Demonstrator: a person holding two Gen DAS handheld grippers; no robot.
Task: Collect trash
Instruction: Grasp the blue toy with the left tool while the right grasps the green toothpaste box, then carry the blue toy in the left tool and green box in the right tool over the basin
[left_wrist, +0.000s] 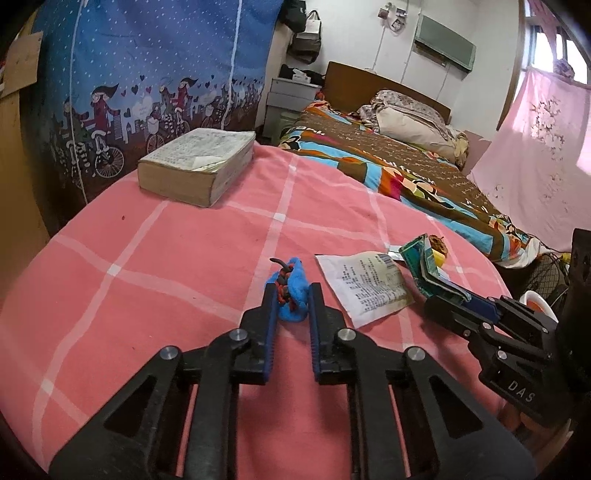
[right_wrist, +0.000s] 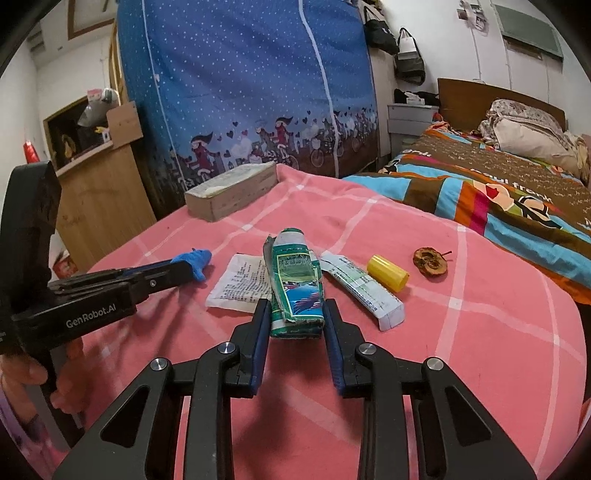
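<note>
Two close fisheye views, one from each handheld gripper, look forward and downward along their own fingers across a pink checked cloth, the left from the left side, the right from the right, sharing the white paper packet and thick book.

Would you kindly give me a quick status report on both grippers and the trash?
Left gripper shut on blue scrap. Right gripper shut on green carton. White wrapper, yellow cap, long packet uncollected. Nothing blocking.
</note>
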